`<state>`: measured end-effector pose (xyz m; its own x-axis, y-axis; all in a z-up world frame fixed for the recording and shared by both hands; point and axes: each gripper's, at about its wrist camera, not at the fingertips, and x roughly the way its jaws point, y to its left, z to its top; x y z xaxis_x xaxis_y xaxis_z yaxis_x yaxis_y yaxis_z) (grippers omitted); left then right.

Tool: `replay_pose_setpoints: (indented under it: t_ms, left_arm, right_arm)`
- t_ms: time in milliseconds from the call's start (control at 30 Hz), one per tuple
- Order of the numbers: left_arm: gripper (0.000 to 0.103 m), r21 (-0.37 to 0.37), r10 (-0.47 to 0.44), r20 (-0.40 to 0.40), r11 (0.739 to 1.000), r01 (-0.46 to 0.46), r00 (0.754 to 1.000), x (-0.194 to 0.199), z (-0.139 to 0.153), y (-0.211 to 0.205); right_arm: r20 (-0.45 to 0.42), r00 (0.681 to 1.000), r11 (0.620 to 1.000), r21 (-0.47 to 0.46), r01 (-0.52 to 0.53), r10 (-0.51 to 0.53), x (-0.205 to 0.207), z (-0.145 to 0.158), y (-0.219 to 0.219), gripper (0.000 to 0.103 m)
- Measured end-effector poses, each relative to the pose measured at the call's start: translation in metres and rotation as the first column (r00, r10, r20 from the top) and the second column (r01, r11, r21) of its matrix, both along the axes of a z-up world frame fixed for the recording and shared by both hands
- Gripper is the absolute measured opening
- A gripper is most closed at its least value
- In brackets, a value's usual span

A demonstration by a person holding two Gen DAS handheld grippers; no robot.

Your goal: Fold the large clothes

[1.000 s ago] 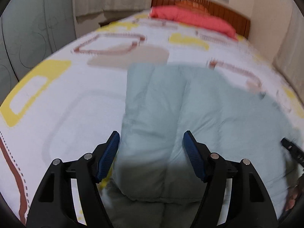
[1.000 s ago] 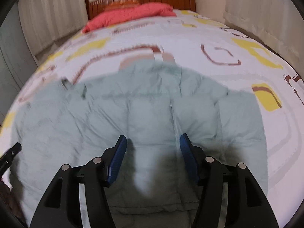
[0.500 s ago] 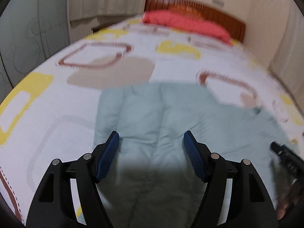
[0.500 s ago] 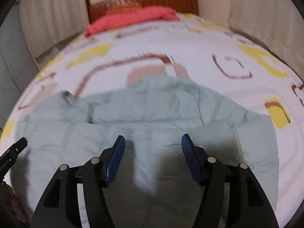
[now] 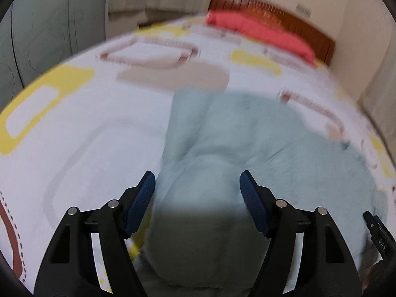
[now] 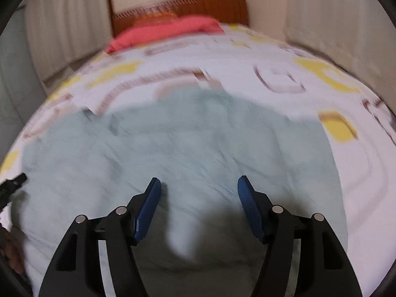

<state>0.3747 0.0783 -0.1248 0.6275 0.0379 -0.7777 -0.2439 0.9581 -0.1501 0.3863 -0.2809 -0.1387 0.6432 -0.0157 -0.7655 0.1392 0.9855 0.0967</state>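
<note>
A pale grey-green puffy jacket (image 5: pixel 235 133) lies spread on the patterned bed; it fills the right wrist view too (image 6: pixel 178 153). My left gripper (image 5: pixel 197 185) is open just above the jacket's left part, with a puffy fold between its blue pads. My right gripper (image 6: pixel 199 190) is open over the jacket's middle, holding nothing. The tip of the right gripper shows at the lower right of the left wrist view (image 5: pixel 376 232), and the left gripper's tip at the left edge of the right wrist view (image 6: pixel 12 185). Both views are blurred.
The bed sheet (image 5: pixel 74 128) is white with yellow, brown and beige shapes. A red pillow (image 5: pixel 257 34) lies by the wooden headboard (image 6: pixel 210 7). Curtains (image 6: pixel 334 19) hang on the right, a grey wardrobe (image 5: pixel 37 32) stands on the left.
Both grippers have moved over the jacket, first drawing back then closing in and down, so the jacket looks larger now. Both have stayed open and empty.
</note>
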Motion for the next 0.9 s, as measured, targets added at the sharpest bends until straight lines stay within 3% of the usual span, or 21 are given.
replay_pose_setpoints:
  t_ms: [33,167,333,600,900]
  left_arm:
    - [0.073,-0.021,-0.009,-0.011,1.0,0.009,1.0,0.0,-0.006,0.002]
    - [0.073,-0.018,0.016,0.008,1.0,-0.016,1.0,-0.022,0.012,0.008]
    - [0.073,-0.045,0.037,0.012,0.998,-0.036,0.999,-0.091,0.022,0.03]
    - [0.073,-0.163,0.097,-0.05,0.981,-0.104,0.994,-0.215,0.009,0.068]
    - [0.073,-0.28,0.135,-0.053,0.949,-0.144,0.989,-0.298,0.005,0.071]
  right_arm:
    - [-0.019,1.0,0.999,0.036,-0.011,0.011,0.001,-0.008,-0.005,0.065]
    - [0.0,1.0,0.998,0.068,-0.003,0.003,-0.019,0.014,-0.014,0.065]
    - [0.004,1.0,0.998,0.057,0.014,-0.015,-0.077,0.026,-0.032,0.065]
    - [-0.045,0.994,0.989,0.103,0.102,-0.098,-0.185,0.013,-0.086,0.065]
    - [-0.094,0.986,0.958,0.242,0.156,-0.137,-0.271,-0.003,-0.12,0.065]
